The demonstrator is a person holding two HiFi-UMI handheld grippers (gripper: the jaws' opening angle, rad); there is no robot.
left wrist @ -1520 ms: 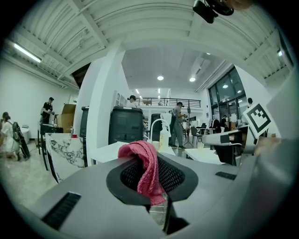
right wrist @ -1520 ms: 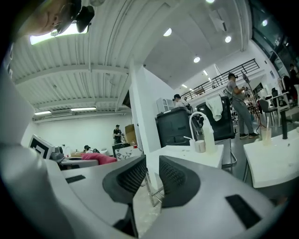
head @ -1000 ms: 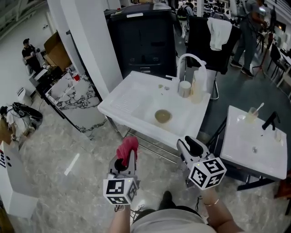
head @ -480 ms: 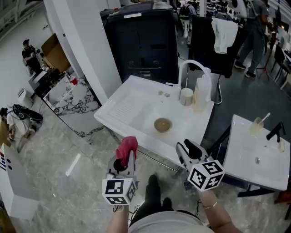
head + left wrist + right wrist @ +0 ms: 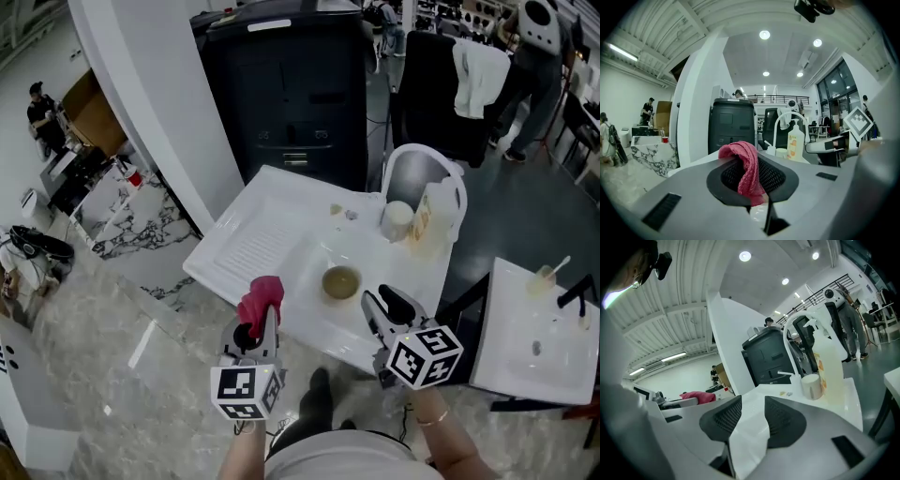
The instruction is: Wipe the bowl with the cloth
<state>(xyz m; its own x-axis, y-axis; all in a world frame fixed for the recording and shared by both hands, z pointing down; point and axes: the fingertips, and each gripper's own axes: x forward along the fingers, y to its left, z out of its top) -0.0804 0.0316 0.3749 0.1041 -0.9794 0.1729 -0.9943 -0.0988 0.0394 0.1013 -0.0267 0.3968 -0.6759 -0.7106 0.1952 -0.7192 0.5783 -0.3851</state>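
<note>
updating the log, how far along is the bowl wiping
Done: the red cloth is clamped in the left gripper. In hand: both hang short of the bowl in the sink; the right gripper is empty, jaws just opened wider. Left: all the wiping.

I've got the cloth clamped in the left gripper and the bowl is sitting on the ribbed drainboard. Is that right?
Not quite. The head view shows the bowl down in the basin, right of the ribbed drainboard, not on it. The rest holds: the cloth is clamped in the left gripper.
</note>
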